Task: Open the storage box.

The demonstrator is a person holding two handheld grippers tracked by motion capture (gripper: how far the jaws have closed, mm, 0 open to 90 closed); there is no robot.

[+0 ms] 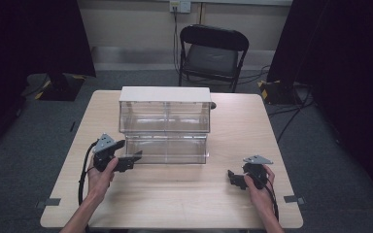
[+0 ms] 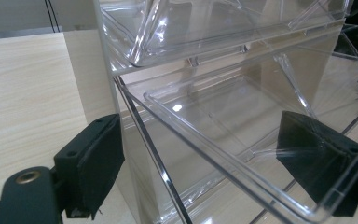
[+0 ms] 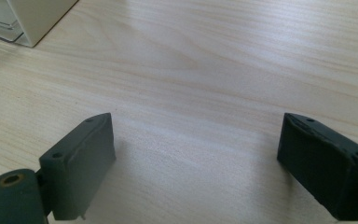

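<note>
1. Drawer unit [image 1: 165, 124], clear plastic with a white top, stands toward the table's [image 1: 184, 199] far edge, midway between its sides.
2. Lower drawer [image 2: 223, 140] is pulled out toward the near edge.
3. Left gripper [image 1: 135, 158] sits at the drawer's left front corner; its jaws stand apart, one outside the unit's side wall, the other inside the drawer, pads not pressing.
4. Right gripper [image 1: 232, 178] rests near the near right corner, jaws wide open over bare wood.
</note>
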